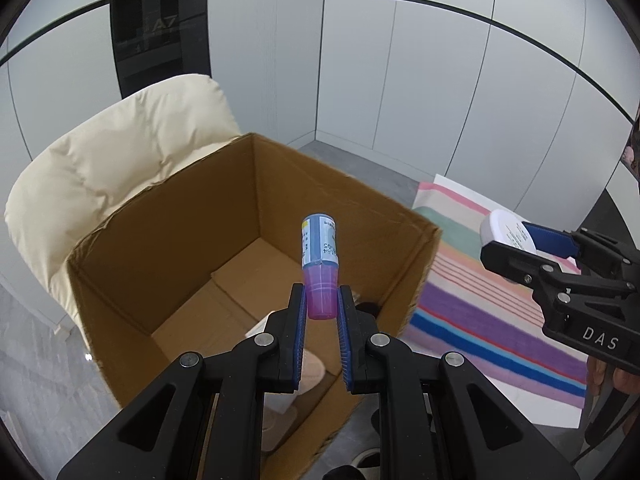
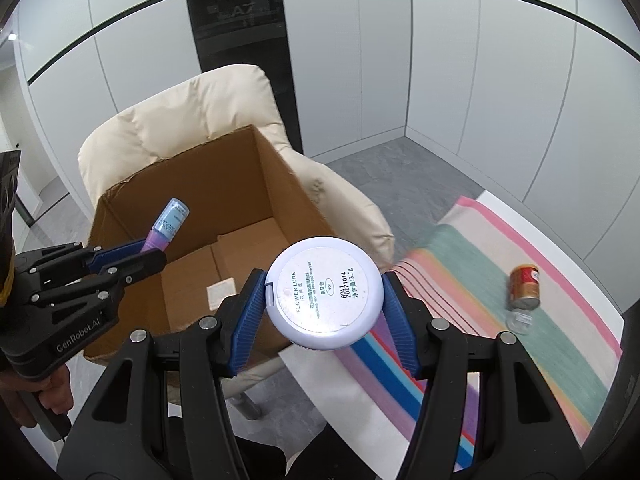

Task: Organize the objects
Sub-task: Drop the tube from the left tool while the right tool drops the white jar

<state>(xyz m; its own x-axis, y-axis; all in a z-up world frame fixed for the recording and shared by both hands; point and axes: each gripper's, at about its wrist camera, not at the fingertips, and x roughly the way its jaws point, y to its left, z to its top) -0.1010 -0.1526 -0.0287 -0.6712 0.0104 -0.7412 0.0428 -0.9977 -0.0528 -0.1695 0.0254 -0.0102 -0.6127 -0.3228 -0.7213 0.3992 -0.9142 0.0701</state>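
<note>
My left gripper (image 1: 322, 308) is shut on the pink cap of a small blue bottle (image 1: 320, 246) and holds it above the open cardboard box (image 1: 132, 280). The bottle also shows in the right wrist view (image 2: 168, 222), over the box's (image 2: 224, 184) left side. My right gripper (image 2: 326, 292) is shut on a round white powder compact (image 2: 324, 292), held beside the box's right wall, over the edge of the striped cloth (image 2: 520, 344). The compact also shows in the left wrist view (image 1: 506, 234), in the right gripper (image 1: 520, 246).
The box stands on a cream padded chair (image 2: 172, 120). Some pale items (image 1: 308, 372) lie in the box's near corner. A small orange-labelled bottle (image 2: 524, 290) lies on the striped cloth, on a white table (image 2: 552, 240). Grey floor and white wall panels lie behind.
</note>
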